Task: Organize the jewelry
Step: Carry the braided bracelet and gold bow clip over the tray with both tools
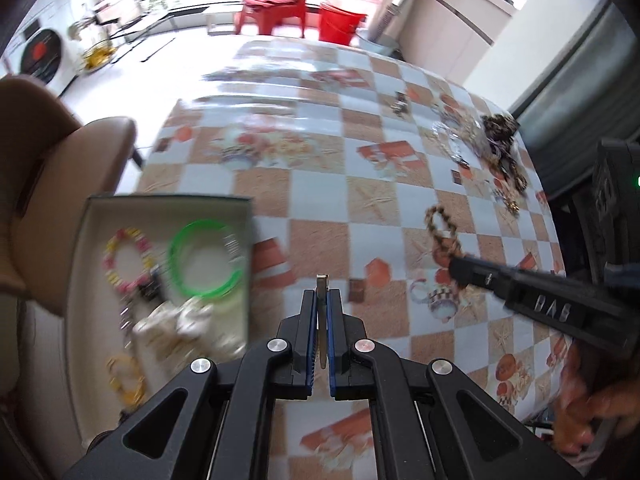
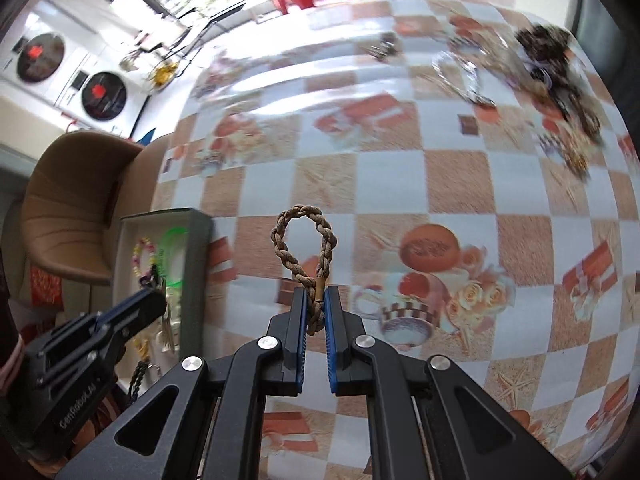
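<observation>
Fingers [image 2: 293, 312] pinching braided bracelet [image 2: 304, 240], left gripper [image 2: 154, 305] marked "GenRobot.AI"

A glossy tablecloth [image 2: 400, 184] checked in pale blue-white and sandy orange, printed with teacups and red gift boxes. A tan-brown braided cord bracelet [image 2: 304, 240]. In the cream-lined, dark-green-walled box [image 1: 86, 240]: a neon green bangle [image 1: 206, 258] and a pink-and-yellow beaded bracelet [image 1: 126, 258].

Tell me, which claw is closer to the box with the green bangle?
Left. The left claw hangs right beside the box, near its edge. The right claw is farther out over the tablecloth, gripping a braided bracelet.
</observation>
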{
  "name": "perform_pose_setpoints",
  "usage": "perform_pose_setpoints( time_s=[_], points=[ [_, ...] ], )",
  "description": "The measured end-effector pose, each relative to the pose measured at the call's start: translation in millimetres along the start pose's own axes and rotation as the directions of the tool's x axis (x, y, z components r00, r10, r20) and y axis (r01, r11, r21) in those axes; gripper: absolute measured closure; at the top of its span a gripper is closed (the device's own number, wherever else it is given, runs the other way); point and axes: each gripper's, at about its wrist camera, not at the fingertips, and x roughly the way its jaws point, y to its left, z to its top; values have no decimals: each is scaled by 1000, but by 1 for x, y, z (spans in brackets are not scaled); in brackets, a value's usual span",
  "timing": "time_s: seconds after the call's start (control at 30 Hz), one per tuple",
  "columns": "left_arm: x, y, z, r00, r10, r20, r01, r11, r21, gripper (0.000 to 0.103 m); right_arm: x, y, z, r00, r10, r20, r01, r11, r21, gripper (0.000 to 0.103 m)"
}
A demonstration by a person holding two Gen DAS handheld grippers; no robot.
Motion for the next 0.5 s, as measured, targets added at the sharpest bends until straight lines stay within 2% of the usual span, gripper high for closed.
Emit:
perform_pose_setpoints(
  time_s=[0.23,0.5],
  points=[
    [-26,62,-37,998,71,2,-69,986,-154,96,1,57,9,999,47,-23,-50,990,-128,94],
    [-45,140,-67,986,168,6,-157,934,-321,96,21,126,17,993,87,-78,-104,962,-251,94]
  ],
)
